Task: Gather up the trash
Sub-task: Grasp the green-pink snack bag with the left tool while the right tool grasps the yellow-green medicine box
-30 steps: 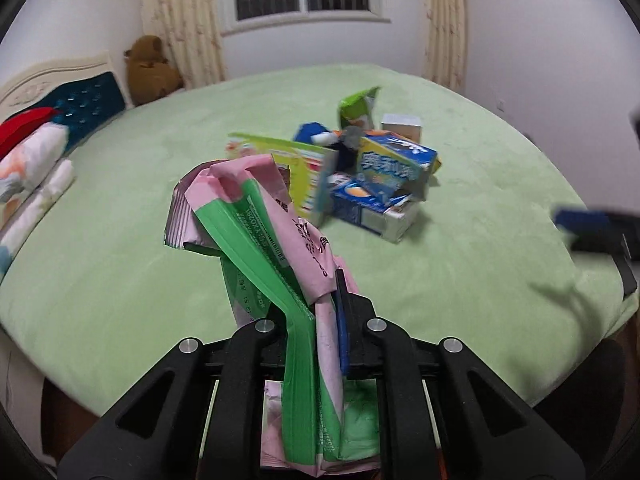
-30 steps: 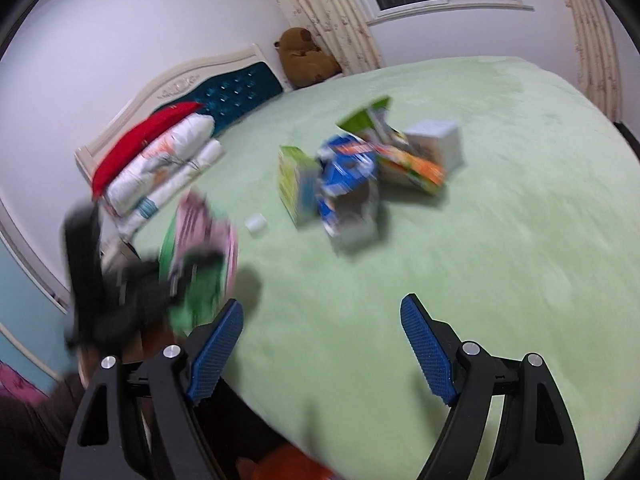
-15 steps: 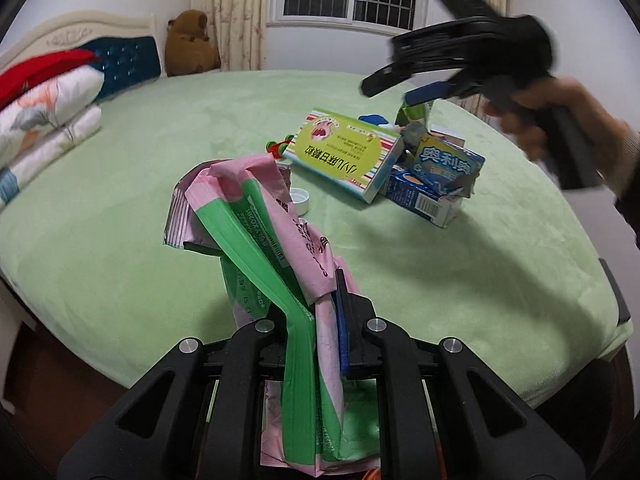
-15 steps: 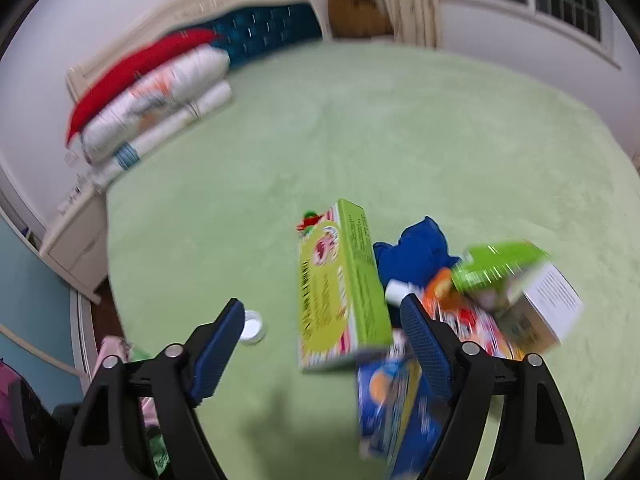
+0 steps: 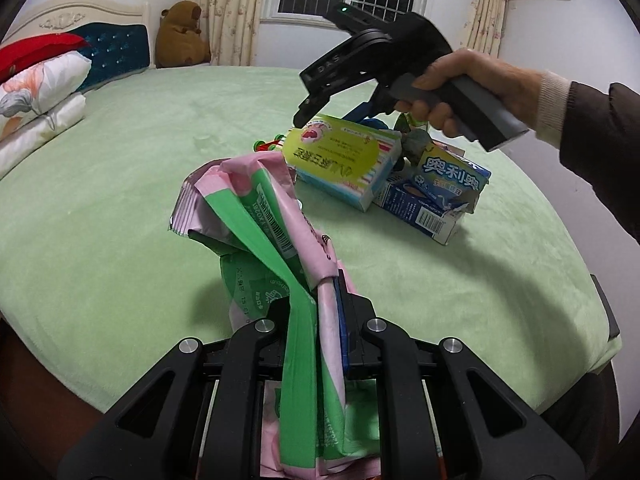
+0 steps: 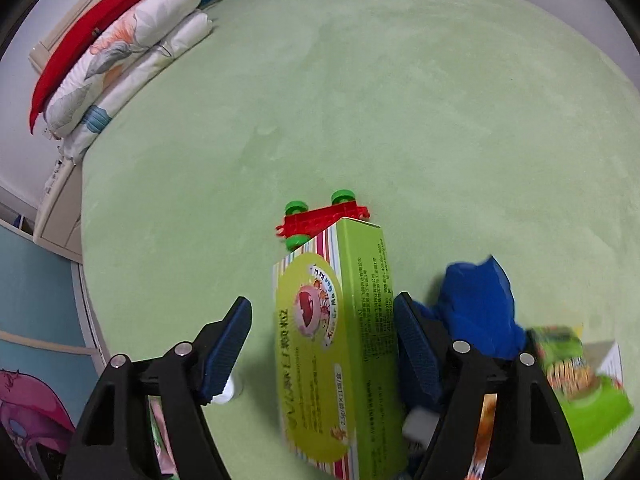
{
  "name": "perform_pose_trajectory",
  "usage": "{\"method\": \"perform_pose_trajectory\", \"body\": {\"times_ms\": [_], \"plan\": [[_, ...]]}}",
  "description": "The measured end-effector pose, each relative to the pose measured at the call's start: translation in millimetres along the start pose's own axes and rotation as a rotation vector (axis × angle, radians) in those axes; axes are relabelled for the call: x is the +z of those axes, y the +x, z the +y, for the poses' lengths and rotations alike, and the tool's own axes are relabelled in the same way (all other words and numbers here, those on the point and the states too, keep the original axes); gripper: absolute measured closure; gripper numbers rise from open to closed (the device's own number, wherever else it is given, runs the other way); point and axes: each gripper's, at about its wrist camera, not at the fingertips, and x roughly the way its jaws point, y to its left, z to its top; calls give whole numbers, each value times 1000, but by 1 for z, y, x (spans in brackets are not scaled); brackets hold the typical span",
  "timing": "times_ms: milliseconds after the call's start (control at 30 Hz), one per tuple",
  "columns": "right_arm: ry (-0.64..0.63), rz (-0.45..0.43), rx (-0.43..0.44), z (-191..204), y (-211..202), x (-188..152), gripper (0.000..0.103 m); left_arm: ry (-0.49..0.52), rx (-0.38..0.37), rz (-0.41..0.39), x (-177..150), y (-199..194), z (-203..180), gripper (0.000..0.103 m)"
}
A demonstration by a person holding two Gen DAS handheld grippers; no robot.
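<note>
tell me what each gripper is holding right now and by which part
The left gripper is shut on the pink and green wrapper, pinching its crumpled lower part. The right gripper holds nothing; its open jaws straddle the green box.

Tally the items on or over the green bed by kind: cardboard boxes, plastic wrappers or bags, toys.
Cardboard boxes: 2 (yellow-green box, torn blue box)
Plastic wrappers or bags: 2 (pink-and-green wrapper, green snack bag)
Toys: 1 (red toy car)
Total: 5

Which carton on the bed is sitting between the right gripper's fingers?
The yellow-green striped box, straddled by the open right gripper; the torn blue carton lies beside it.
</note>
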Motion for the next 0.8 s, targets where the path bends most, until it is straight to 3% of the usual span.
{"method": "perform_pose_trajectory", "body": {"times_ms": [300,467,633,800], "plan": [[-48,39,107,25,10,-16,32,1,-1,4,0,1,0,91],[-87,71,36,29,20,-32,32,-8,-2,6,-1,-1,1,91],[-112,84,30,32,20,-49,32,-22,-7,7,-1,-3,4,91],[-164,105,8,43,24,-62,22,-19,3,7,-2,-5,2,91]]}}
